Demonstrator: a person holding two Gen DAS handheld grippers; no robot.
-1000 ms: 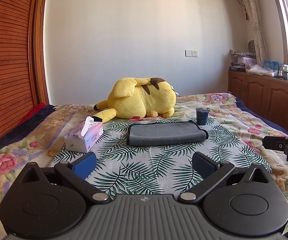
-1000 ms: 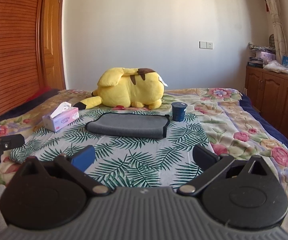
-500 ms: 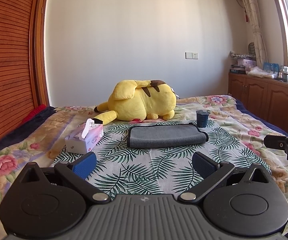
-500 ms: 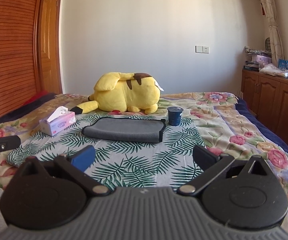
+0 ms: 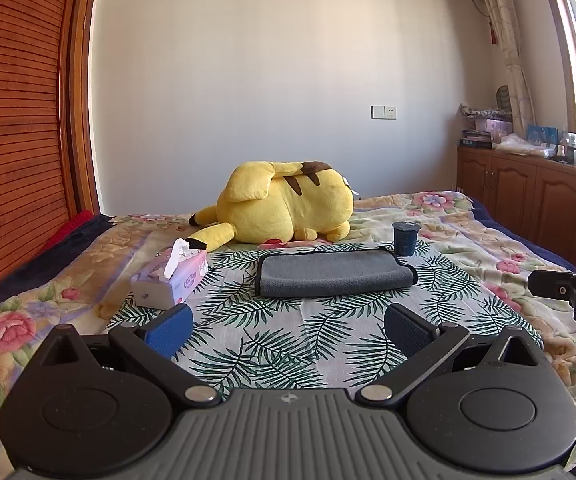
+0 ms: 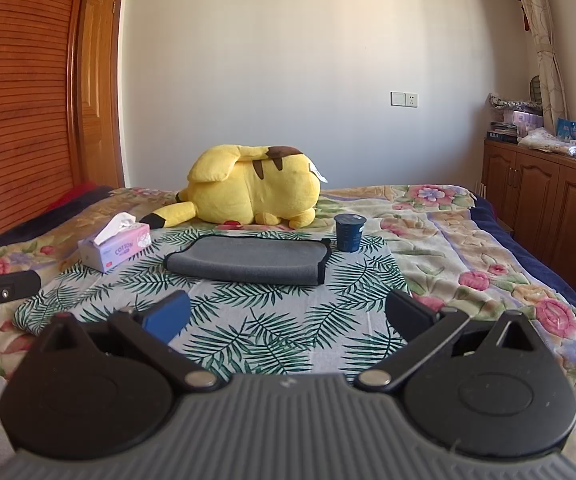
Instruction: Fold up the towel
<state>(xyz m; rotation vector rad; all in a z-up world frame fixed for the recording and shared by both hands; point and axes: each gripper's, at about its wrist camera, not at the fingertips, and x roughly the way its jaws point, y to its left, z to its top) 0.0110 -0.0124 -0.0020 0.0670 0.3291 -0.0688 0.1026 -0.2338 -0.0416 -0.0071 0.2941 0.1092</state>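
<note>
A grey towel (image 5: 333, 274) with a dark edge lies folded on a palm-leaf cloth (image 5: 295, 344) on the bed; it also shows in the right wrist view (image 6: 248, 260). My left gripper (image 5: 288, 326) is open and empty, held above the cloth well short of the towel. My right gripper (image 6: 286, 314) is open and empty, likewise short of the towel. Each gripper shows at the other view's edge.
A yellow plush toy (image 5: 284, 210) lies behind the towel. A pink tissue box (image 5: 170, 280) stands left of it, a dark blue cup (image 5: 405, 238) at its right far corner. Wooden cabinets (image 5: 535, 196) line the right wall, a wooden wardrobe (image 5: 16, 120) the left.
Both cameras have tilted up and drawn back a little; the towel sits lower and farther in both views. The towel has not moved. Both grippers stay open.
</note>
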